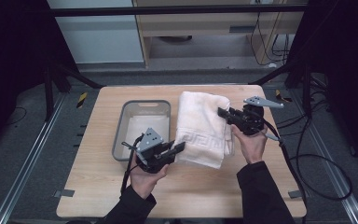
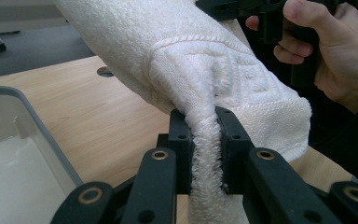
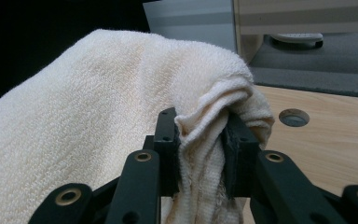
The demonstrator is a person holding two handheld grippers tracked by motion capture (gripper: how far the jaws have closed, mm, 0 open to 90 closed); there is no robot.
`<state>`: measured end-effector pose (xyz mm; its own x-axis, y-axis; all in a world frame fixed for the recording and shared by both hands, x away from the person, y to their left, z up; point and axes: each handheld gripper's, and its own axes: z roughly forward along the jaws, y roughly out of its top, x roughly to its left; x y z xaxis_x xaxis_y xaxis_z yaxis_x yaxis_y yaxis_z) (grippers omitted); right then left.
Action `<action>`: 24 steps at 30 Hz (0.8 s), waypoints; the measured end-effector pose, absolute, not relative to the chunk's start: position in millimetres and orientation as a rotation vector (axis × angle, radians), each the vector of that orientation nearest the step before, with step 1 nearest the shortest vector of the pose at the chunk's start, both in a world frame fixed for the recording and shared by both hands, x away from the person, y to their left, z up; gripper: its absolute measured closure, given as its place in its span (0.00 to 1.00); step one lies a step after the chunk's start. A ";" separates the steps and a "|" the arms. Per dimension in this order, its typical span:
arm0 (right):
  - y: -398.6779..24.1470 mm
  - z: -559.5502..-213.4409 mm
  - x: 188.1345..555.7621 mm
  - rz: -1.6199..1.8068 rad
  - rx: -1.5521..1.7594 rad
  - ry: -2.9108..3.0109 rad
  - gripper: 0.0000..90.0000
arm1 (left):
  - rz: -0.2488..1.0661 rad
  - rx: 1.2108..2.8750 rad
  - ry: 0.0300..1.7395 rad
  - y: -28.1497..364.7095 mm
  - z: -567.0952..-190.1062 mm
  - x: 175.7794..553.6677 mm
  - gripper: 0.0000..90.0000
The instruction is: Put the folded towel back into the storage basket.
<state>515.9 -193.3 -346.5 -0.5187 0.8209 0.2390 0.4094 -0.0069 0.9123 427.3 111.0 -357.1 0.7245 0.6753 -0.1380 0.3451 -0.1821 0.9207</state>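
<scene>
A folded white towel (image 1: 200, 128) with an embossed border hangs a little above the wooden table (image 1: 98, 186), held between both hands. My left gripper (image 1: 181, 147) is shut on the towel's near left edge; terry cloth (image 2: 207, 140) is pinched between its black jaws. At the far right edge my right gripper (image 1: 223, 112) is shut on a bunched fold of the towel (image 3: 200, 140). In the left gripper view, the person's other hand (image 2: 335, 56) holds the right gripper beyond the towel.
A grey plastic bin (image 1: 121, 140) with a pale lining sits on the table just left of the towel. Its rim (image 2: 51, 140) lies close to my left gripper. Cables (image 1: 317, 163) trail off the table's right side. A round hole (image 3: 292, 117) marks the tabletop.
</scene>
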 end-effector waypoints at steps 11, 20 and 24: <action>-178.4 -333.4 521.6 1.543 1.235 1.908 0.79 | 0.386 1.759 0.809 124.5 -348.3 428.7 0.86; -159.8 -318.8 526.6 1.556 1.192 1.914 0.79 | 0.416 1.732 0.817 140.1 -339.8 427.7 0.86; -151.1 -314.4 528.7 1.559 1.179 1.920 0.79 | 0.425 1.717 0.823 147.8 -337.0 427.1 0.86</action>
